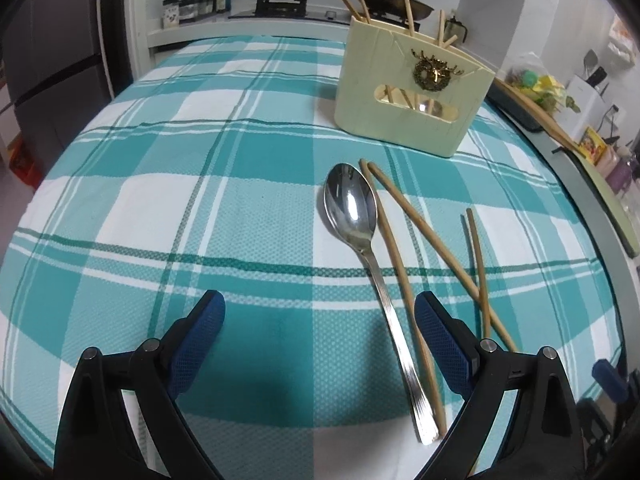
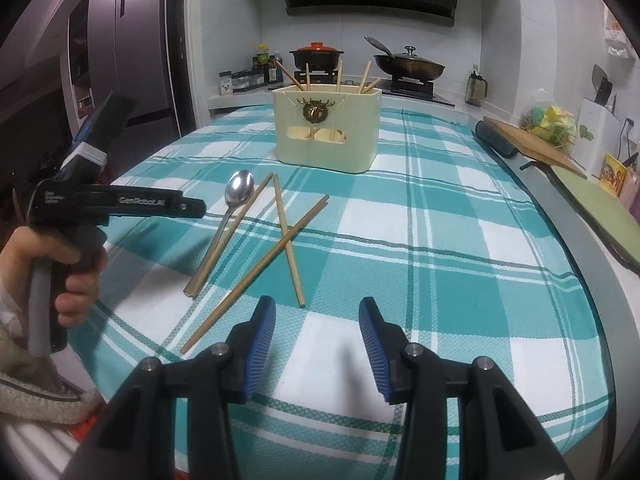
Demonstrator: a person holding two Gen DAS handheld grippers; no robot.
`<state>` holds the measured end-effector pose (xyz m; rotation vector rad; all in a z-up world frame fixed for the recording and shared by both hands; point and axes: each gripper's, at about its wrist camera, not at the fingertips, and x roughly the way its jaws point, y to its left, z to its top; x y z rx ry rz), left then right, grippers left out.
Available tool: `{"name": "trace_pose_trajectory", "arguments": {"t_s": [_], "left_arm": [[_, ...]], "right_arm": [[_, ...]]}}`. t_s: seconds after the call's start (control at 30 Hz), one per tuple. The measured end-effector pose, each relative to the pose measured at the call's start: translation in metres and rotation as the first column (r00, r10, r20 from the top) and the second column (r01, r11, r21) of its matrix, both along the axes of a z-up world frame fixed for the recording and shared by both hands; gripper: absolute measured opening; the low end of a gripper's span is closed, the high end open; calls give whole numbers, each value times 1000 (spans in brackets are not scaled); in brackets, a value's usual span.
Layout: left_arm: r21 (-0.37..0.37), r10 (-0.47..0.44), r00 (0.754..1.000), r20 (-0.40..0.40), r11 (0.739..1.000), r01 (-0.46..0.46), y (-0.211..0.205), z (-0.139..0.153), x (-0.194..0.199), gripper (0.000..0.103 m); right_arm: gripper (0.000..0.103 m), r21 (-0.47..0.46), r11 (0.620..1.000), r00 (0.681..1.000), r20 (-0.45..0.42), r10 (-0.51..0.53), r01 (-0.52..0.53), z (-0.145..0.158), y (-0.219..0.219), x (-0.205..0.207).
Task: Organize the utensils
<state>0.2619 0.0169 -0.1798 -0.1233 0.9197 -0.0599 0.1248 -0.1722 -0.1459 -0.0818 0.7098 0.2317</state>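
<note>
A steel spoon (image 1: 352, 208) lies on the teal checked cloth (image 1: 180, 220), bowl towards a cream utensil holder (image 1: 408, 92) that has several chopsticks standing in it. Three loose wooden chopsticks lie by the spoon: one (image 1: 396, 264) alongside its handle, two more (image 1: 478, 264) crossing further right. My left gripper (image 1: 316, 312) hangs open and wide just above the cloth, and the spoon's handle runs between its fingers, close to the right one. My right gripper (image 2: 317, 306) is open and empty, short of the crossed chopsticks (image 2: 286, 236), the spoon (image 2: 239, 192) and the holder (image 2: 328, 132).
A hand (image 2: 76, 280) grips the left tool's handle at the table's left edge. Behind the table a stove counter carries a red-lidded pot (image 2: 316, 54) and a lidded wok (image 2: 410, 64). A wooden board (image 2: 532, 140) lies at the right edge, a fridge (image 2: 132, 40) stands left.
</note>
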Motion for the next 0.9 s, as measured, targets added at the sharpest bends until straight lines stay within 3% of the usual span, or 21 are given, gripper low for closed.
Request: {"name": "trace_pose_trajectory", "arguments": {"t_s": [0.2, 0.37, 0.6, 0.73, 0.9], "left_arm": [[104, 10, 1000, -25, 995, -7, -10, -18, 18, 96], [102, 12, 1000, -7, 995, -12, -8, -21, 20, 97], [78, 25, 1000, -6, 997, -25, -3, -23, 21, 99], [73, 26, 1000, -6, 997, -25, -2, -23, 22, 99], [74, 26, 1000, -7, 997, -25, -2, -23, 21, 99]], "right_arm": [[44, 20, 1000, 1000, -18, -3, 3, -5, -2, 0], [44, 49, 999, 999, -48, 13, -10, -7, 0, 6], [44, 188, 978, 977, -171, 128, -95, -19, 26, 52], [30, 209, 976, 948, -293, 127, -66, -40, 40, 90], [20, 126, 991, 953, -295, 70, -34, -43, 55, 111]]}}
